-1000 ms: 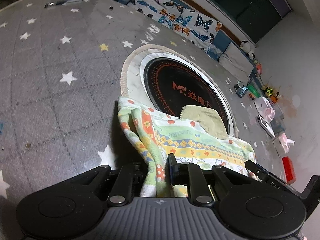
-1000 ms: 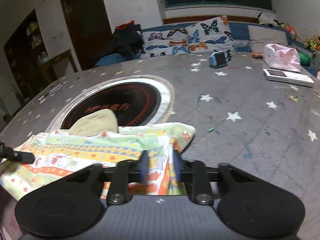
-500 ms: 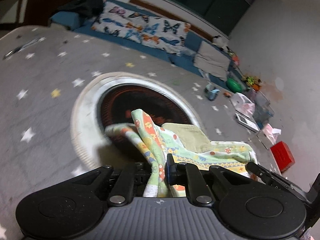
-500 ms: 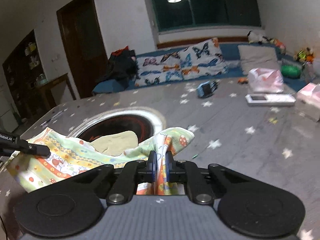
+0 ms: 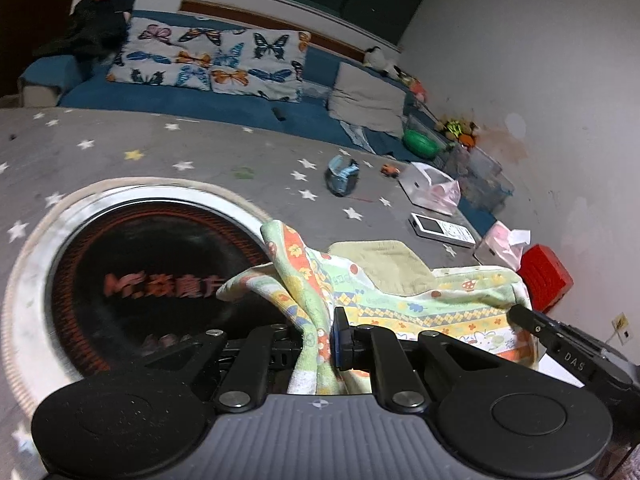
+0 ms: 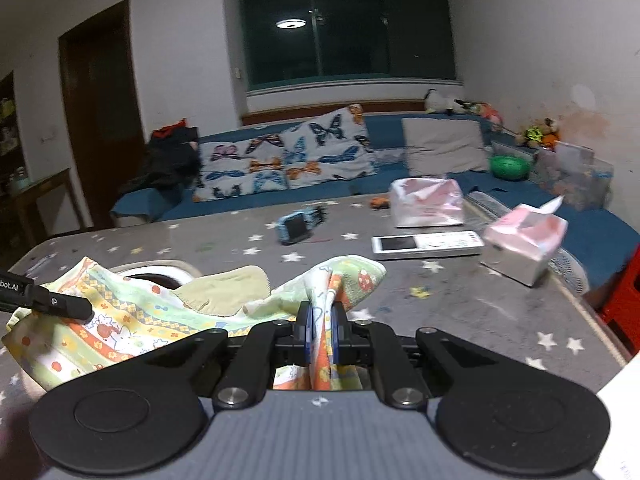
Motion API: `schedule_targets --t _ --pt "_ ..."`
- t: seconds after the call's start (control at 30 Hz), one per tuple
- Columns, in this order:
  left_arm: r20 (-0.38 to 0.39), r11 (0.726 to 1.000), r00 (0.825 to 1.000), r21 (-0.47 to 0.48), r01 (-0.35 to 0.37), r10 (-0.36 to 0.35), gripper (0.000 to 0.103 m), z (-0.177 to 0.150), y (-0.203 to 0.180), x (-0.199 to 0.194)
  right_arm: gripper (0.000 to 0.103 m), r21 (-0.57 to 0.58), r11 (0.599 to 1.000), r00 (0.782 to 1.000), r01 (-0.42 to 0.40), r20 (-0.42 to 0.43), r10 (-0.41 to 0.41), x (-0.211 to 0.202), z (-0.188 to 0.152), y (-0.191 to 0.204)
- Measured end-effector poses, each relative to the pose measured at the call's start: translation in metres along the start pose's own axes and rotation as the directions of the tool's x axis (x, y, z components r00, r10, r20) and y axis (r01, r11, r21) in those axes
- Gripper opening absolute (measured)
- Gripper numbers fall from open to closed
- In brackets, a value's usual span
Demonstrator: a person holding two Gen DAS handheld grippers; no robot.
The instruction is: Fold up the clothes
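A small patterned garment (image 5: 420, 300) in green, yellow and orange, with a plain olive inner part (image 5: 384, 264), hangs lifted between both grippers above the grey star-print table (image 5: 200, 152). My left gripper (image 5: 320, 340) is shut on its left edge, the cloth bunched between the blue pads. My right gripper (image 6: 320, 328) is shut on the opposite edge of the same garment (image 6: 132, 316). The other tool's finger shows in each view: the right gripper's finger (image 5: 560, 344) and the left gripper's finger (image 6: 44, 300). The middle of the cloth sags between them.
A round black cooktop (image 5: 132, 272) with a white ring is set into the table under the garment. Farther back lie a blue toy (image 6: 298, 228), a white remote (image 6: 428, 244), a tissue box (image 6: 524, 244), a pink bag (image 6: 428, 200) and a red box (image 5: 544, 276). A blue sofa (image 6: 280, 196) stands behind.
Both grippers have risen and tilted up with the garment, lifting its near edges off the table. The views now take in the sofa and window.
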State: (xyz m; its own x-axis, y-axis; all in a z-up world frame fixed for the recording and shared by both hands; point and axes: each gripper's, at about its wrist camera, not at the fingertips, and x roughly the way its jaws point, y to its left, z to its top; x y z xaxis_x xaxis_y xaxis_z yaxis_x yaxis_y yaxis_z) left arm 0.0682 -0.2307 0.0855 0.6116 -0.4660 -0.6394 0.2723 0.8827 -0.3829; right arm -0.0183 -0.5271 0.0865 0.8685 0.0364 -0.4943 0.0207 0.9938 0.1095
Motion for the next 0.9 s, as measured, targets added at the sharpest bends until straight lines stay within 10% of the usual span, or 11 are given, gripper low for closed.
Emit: schedule_targets --t 0.57,0.9 --pt "-0.080 0.978 0.979 0.105 -0.178 0.187 0.034 -0.009 0.005 0.050 0.015 0.022 0.992 0.986 0.120 -0.119 -0.117 0.033 -0.027 -0.047" --pt "-0.078 0.989 0.995 0.142 -0.047 0.059 0.027 0.005 -0.031 0.073 0.015 0.056 0.997 0.987 -0.044 -0.155 0.052 0.064 -0.022 -0.019"
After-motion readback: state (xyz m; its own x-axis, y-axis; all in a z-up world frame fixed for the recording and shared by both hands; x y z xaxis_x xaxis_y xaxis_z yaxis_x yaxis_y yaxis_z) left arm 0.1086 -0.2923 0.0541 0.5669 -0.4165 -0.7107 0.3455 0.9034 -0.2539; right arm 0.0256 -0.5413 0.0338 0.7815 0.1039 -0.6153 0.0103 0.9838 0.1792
